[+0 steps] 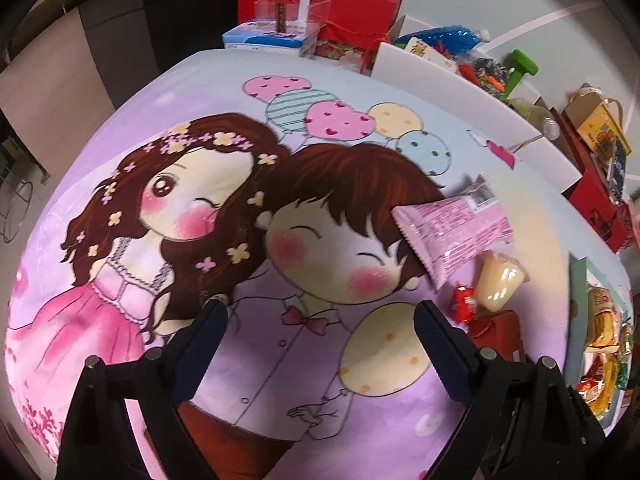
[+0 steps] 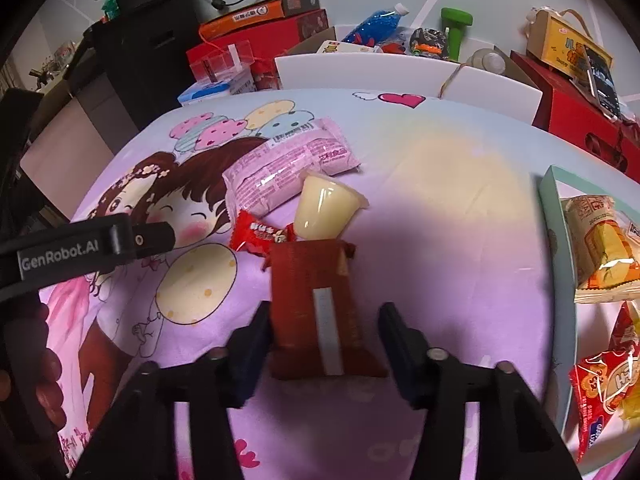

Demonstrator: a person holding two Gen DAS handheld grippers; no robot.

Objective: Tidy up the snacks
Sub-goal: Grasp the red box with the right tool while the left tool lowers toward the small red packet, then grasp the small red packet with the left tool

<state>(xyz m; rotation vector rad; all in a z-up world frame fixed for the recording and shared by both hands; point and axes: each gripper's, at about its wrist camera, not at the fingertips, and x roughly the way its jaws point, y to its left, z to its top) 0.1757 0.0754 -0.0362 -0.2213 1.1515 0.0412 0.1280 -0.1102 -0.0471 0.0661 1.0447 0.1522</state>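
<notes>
Left wrist view: the left claw (image 1: pixel 320 320) hangs spread over the cartoon cloth (image 1: pixel 160 240) on the desk, nothing between its fingers. The snacks lie off to its right: pink packet (image 1: pixel 452 228), jelly cup (image 1: pixel 500 284), red candy (image 1: pixel 464 302), dark red packet (image 1: pixel 498 332).

Right wrist view: the right claw (image 2: pixel 324 328) straddles the dark red packet (image 2: pixel 316 304), long axis running straight away between the fingers. Left pad touches, right pad shows a gap, so not quite pinched. The tray (image 2: pixel 550 208) waits to the right.
</notes>
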